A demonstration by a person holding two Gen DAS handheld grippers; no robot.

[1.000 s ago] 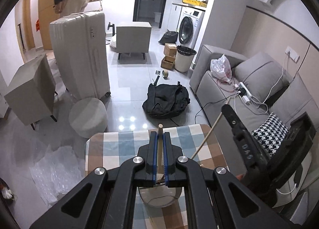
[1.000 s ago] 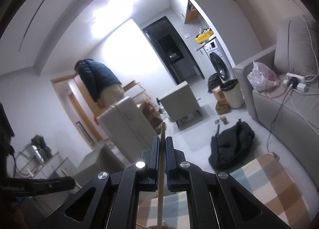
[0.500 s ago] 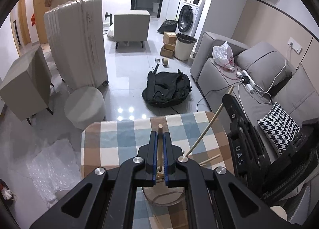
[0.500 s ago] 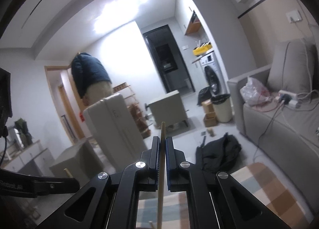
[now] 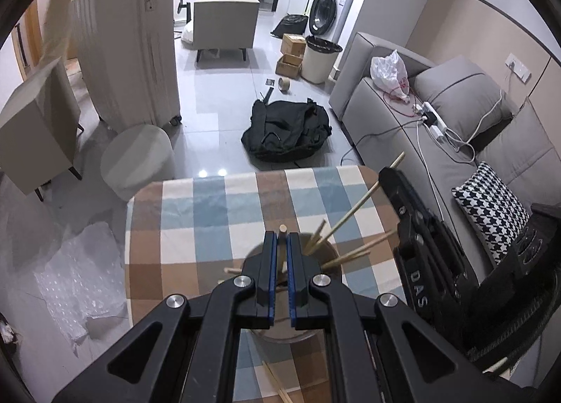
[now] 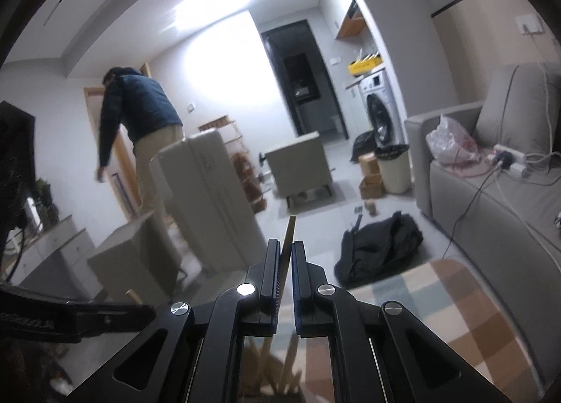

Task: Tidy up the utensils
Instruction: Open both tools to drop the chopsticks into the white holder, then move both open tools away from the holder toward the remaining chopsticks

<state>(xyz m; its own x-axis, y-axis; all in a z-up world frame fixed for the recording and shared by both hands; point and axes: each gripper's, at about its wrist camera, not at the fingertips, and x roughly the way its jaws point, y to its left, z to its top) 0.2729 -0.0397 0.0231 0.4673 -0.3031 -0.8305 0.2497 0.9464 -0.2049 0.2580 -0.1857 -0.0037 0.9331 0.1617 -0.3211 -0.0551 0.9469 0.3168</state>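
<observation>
My left gripper (image 5: 281, 240) is shut on a wooden utensil handle (image 5: 282, 229) and holds it upright over a clear glass cup (image 5: 287, 329) on the checked tablecloth (image 5: 210, 213). Several wooden chopsticks (image 5: 354, 208) lean out of the cup to the right. My right gripper (image 6: 286, 250) is shut on a wooden chopstick (image 6: 289, 233) whose lower end reaches down toward the cup (image 6: 273, 371); it shows in the left wrist view (image 5: 417, 224) just right of the cup.
A loose chopstick (image 5: 277, 383) lies on the cloth near the front edge. Beyond the table are a round stool (image 5: 138, 157), a black bag (image 5: 287, 133), a white suitcase (image 5: 133, 48) and a grey sofa (image 5: 438, 129). A person (image 6: 140, 129) stands at the back.
Both grippers have come lower over the table with their sticks still held. The cup and its chopsticks now show ahead of my left fingers. The right gripper's jaws look slightly wider.
</observation>
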